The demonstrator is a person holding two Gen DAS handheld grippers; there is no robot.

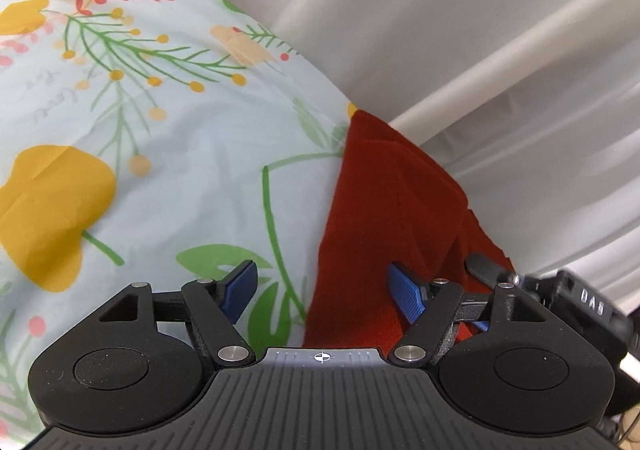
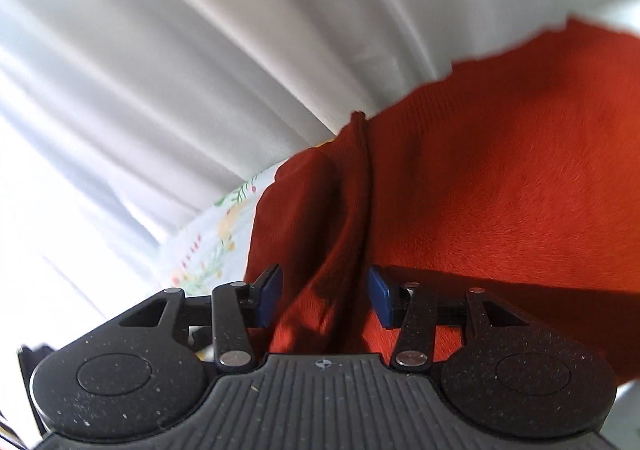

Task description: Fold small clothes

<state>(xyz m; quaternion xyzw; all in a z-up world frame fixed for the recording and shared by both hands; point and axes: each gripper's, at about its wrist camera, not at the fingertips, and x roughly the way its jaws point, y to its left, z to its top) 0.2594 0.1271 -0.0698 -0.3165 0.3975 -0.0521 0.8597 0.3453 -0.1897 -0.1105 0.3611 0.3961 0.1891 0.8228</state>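
The rust-red knitted garment (image 1: 392, 210) lies at the edge of a pale blue floral-print sheet (image 1: 168, 138), close against white pleated curtains (image 1: 460, 30).

The left gripper (image 1: 328, 292) stands wide open. Its blue-padded fingers (image 1: 406, 296) straddle the garment's near edge: one pad rests over the red knit, the other over the floral sheet. Neither pad presses cloth; nothing is held.

The right gripper (image 2: 325, 296), seen in its own view, stands partly open. A raised ridge of the red garment (image 2: 460, 190) runs up between its pads, which sit just beside the fold without visibly clamping it. Judged released or not yet seized.

Risks:
- With neither gripper holding, the raised ridge is likely to slump, leaving an uneven fold.
- If the left gripper closes where it stands, it may pinch the sheet together with the knit and drag the bedding.
- The garment lies near the curtains; a careless sweep could catch the drapery.
- The two grippers work near each other and could collide.
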